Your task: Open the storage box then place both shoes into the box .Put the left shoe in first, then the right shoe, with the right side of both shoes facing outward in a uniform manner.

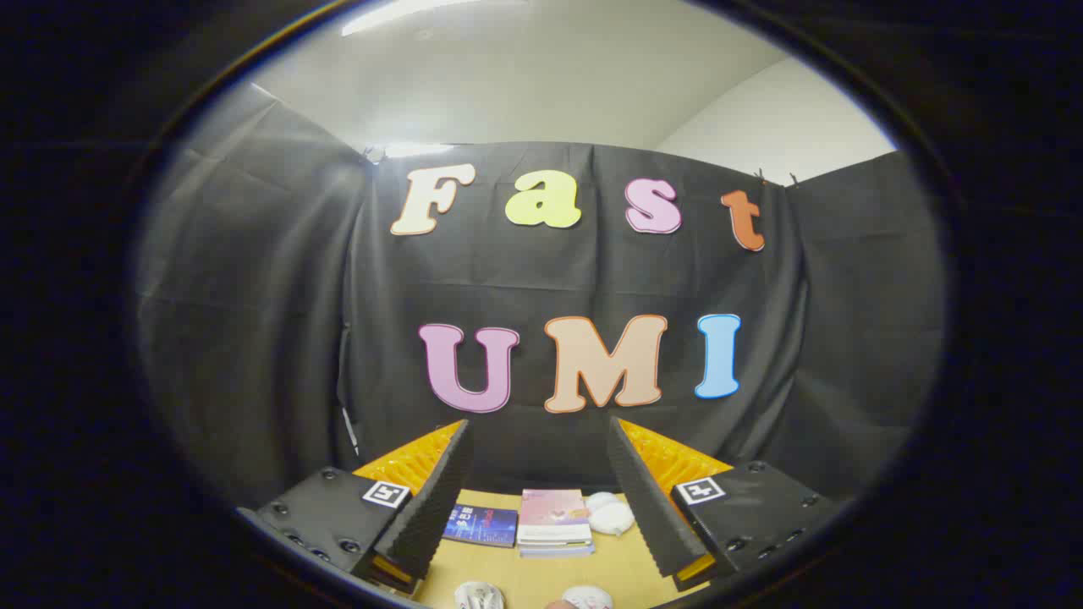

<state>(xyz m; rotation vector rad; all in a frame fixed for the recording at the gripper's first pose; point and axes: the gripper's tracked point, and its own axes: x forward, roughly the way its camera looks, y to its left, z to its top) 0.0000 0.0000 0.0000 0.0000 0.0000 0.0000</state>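
Observation:
My gripper (539,431) is raised well above the wooden table (618,562) and points at the booth's back wall. Its two black ribbed fingers (440,495) stand wide apart with nothing between them, so it is open. Down below, just under the fingers, two small white rounded shapes lie on the table: one on the left (479,595) and one on the right (587,597). They look like shoe parts, but too little of them shows to be sure.
Far back on the table lie a dark blue book (481,524), a pink and white stack of books (554,522) and a white crumpled object (609,513) beside it. Black cloth walls close the booth behind and on both sides.

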